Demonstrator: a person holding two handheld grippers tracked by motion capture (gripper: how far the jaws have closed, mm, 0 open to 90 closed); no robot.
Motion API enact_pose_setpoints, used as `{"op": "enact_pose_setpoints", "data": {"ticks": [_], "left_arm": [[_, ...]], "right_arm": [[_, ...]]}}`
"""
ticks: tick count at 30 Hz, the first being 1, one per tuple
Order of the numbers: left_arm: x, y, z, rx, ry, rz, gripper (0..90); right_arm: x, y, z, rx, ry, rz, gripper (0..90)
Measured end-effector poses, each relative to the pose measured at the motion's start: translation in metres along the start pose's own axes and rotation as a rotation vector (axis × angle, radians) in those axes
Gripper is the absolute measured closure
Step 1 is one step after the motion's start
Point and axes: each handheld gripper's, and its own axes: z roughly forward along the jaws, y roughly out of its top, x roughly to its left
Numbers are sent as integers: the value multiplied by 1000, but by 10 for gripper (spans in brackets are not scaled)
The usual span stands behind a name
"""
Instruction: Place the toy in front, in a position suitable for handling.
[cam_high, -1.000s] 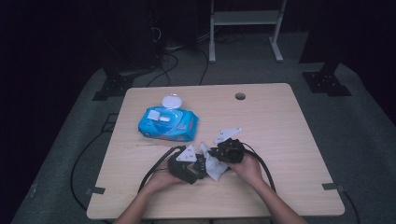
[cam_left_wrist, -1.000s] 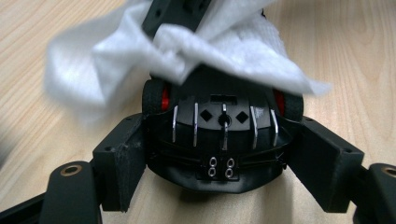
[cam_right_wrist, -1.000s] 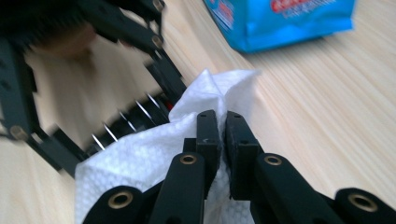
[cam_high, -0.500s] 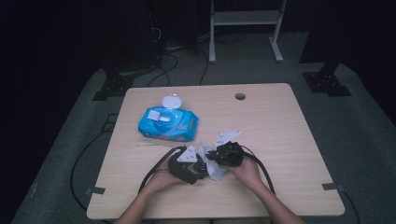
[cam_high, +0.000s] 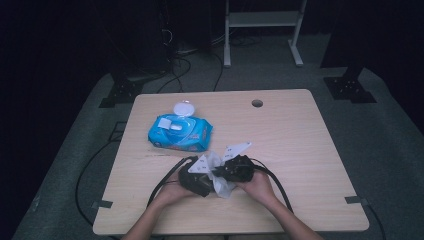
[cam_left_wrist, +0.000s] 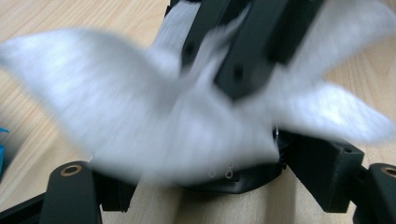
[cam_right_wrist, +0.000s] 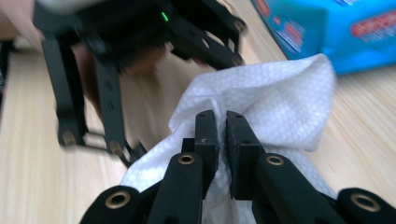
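Observation:
A white wipe (cam_high: 223, 186) hangs crumpled between the two grippers near the table's front middle. My right gripper (cam_right_wrist: 222, 126) is shut on a fold of the wipe (cam_right_wrist: 275, 98). In the high view the right gripper (cam_high: 220, 175) points left at my left gripper (cam_high: 209, 181). My left gripper (cam_left_wrist: 219, 186) stands open, its jaws wide apart on either side of the blurred wipe (cam_left_wrist: 140, 116). The right gripper (cam_left_wrist: 233, 70) comes down into that view from the top, pinching the wipe. The left gripper (cam_right_wrist: 116, 70) faces the right one closely, a green light on its body.
A blue wipes pack (cam_high: 180, 132) with its white lid flipped open lies left of centre on the wooden table (cam_high: 300, 150); the pack (cam_right_wrist: 336, 32) sits just behind the wipe. A cable hole (cam_high: 257, 103) is at the back. Black cables trail off the front-left edge.
The right gripper has shifted slightly left and nearer, carrying the wipe closer to the left gripper. The left hand has barely moved.

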Motion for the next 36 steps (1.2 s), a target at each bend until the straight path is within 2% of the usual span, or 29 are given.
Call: {"op": "enact_pose_setpoints", "data": {"ticks": [2, 4, 6, 7, 8, 13, 14, 15, 18, 20, 23, 24, 25, 26, 27, 29, 32, 36], "left_arm": [[1, 0, 0, -1, 1, 2, 237], [1, 0, 0, -2, 0, 1, 237], [1, 0, 0, 1, 0, 4, 237], [1, 0, 0, 1, 0, 4, 237], [1, 0, 0, 0, 0, 3, 237], [0, 0, 1, 6, 6, 2, 237], [-2, -1, 0, 7, 11, 4, 238], [-2, -1, 0, 7, 11, 4, 237], [-1, -5, -3, 3, 11, -6, 238], [-1, -6, -4, 2, 18, -6, 237], [0, -6, -5, 2, 17, -8, 238], [0, -6, -5, 1, 19, -5, 237], [0, -6, -5, 1, 19, -5, 237], [-1, -6, -5, 7, 20, -6, 237], [-1, -6, -5, 7, 20, -6, 238], [0, -7, -4, 7, 17, -6, 238], [-1, -6, -3, 1, 21, -5, 238], [-2, -7, -3, 6, 21, 1, 238]], "right_arm": [[-9, -14, -13, 21, -46, 17, 837], [-12, -19, -19, 28, -59, 26, 837], [-20, -36, -34, 58, -107, 41, 838], [-20, -36, -34, 58, -107, 41, 838], [-22, -45, -41, 59, -122, 51, 841], [-16, -45, -38, 35, -99, 53, 841], [-10, -40, -32, 19, -64, 47, 840], [-7, -37, -29, 16, -53, 38, 839], [-5, -35, -27, 28, -55, 17, 836], [-10, -40, -33, 44, -88, 18, 834], [-26, -56, -48, 58, -159, 60, 834], [-30, -61, -52, 79, -187, 77, 834], [-30, -61, -52, 79, -187, 77, 834], [-35, -69, -58, 69, -183, 109, 834], [-35, -69, -58, 59, -176, 117, 834], [-30, -64, -54, 43, -154, 104, 834], [-18, -52, -42, 19, -93, 74, 828], [-6, -43, -33, 35, -95, 9, 823]]}}
